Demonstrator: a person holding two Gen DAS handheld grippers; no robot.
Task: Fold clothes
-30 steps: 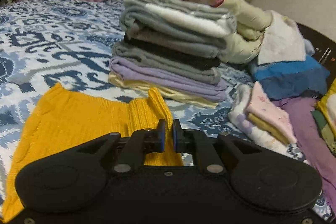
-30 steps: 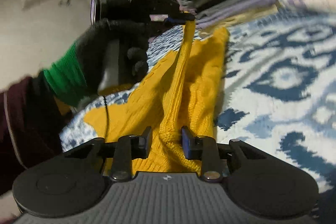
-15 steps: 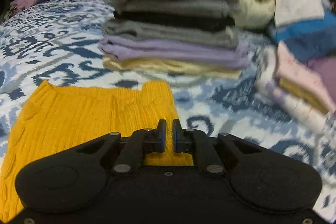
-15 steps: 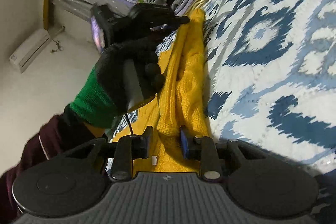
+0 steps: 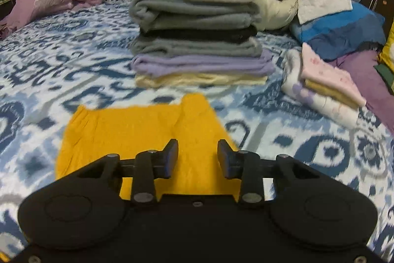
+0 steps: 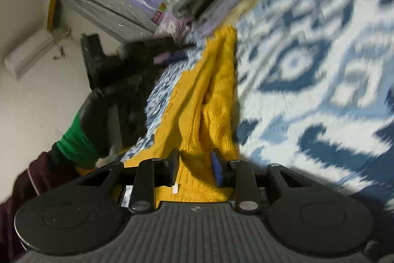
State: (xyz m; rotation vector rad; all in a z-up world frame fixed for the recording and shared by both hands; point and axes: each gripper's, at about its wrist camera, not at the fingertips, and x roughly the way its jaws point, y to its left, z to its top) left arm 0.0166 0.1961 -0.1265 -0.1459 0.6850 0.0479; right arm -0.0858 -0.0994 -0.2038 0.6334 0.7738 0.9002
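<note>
My left gripper (image 5: 197, 158) hovers over the yellow knit sweater (image 5: 138, 130) on the bed (image 5: 307, 147), its jaws opening with nothing between them. My right gripper (image 6: 194, 170) pinches a fold of the sweater's edge.

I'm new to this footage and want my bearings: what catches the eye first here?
The bright yellow knit garment lies on the blue-and-white patterned bedspread, under the left tongs, whose jaws are opening with nothing gripped. Behind it rises a tall stack of folded clothes. The right tongs straddle the garment's near edge.
</note>
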